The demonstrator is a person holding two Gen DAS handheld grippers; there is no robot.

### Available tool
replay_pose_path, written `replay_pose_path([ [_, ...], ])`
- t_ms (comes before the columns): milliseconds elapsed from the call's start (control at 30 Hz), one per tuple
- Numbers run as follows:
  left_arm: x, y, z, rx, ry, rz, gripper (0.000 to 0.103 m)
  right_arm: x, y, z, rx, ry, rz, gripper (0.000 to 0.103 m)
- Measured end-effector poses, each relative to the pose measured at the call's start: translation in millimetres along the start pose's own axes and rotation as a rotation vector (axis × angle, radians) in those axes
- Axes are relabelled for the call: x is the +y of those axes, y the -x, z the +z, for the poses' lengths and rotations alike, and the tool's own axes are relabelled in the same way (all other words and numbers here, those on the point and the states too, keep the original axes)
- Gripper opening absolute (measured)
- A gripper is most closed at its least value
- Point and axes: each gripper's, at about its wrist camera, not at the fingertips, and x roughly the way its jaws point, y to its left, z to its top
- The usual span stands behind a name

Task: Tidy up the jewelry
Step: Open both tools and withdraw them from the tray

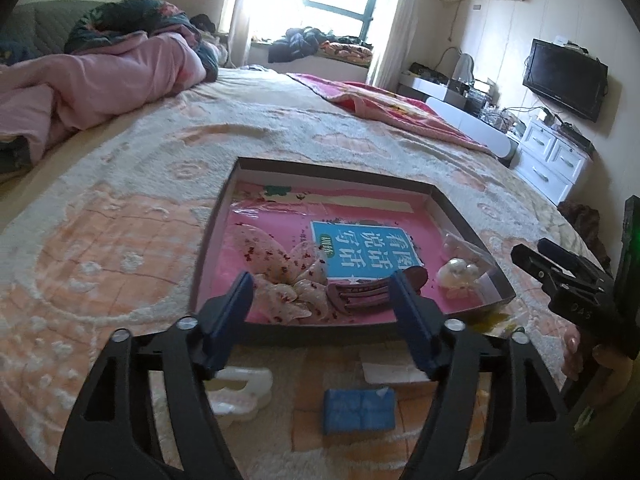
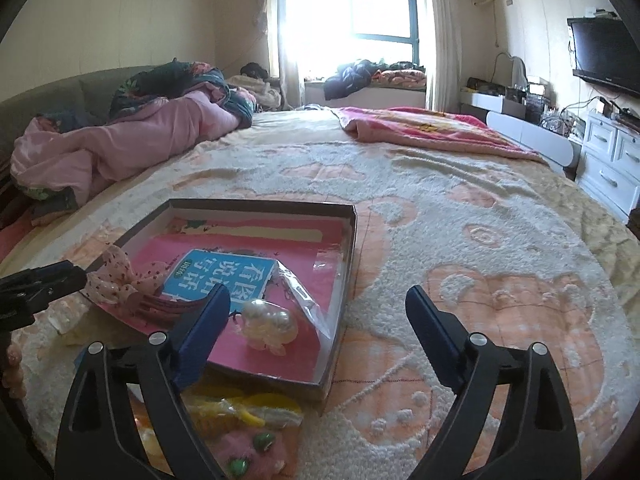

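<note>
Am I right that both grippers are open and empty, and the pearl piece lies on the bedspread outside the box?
Not quite. The pearl piece lies inside the box, on its pink lining beside the blue booklet, as the right wrist view shows. The rest holds: left gripper and right gripper are both open and empty.

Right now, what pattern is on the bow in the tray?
Pale pink with small dark red specks; the bow shows best in the right wrist view.
</note>
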Motion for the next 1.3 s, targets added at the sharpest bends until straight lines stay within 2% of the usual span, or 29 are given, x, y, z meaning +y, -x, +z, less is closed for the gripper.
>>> replay_pose_path([
  [100, 1.1, 12.8, -0.7, -0.024, 0.004, 0.014, 0.082, 3.9, 9.0, -1.6, -0.021, 0.014, -0.006, 0.088],
  [133, 1.0, 15.8, -1.2, -0.031, 0.003, 0.018, 0.091, 5.3, 12.1, -2.2, -0.026, 0.018, -0.005, 0.088],
  [167, 1.3, 19.1, -1.5, -0.038, 0.001, 0.022, 0.091, 6.6, 14.9, -2.5, -0.032, 0.021, -0.005, 0.088],
  [667, 9.6, 61.4, -19.3, -0.089, -0.015, 0.088, 0.092, 29.3, 56.6, -24.1, -0.047, 0.058, 0.028, 0.090],
  [1300, -4.6, 56.4, -51.7, -0.001, -0.087, 0.052, 0.091, 39.1, 73.7, -62.2, 0.048, 0.070, 0.062, 0.090],
])
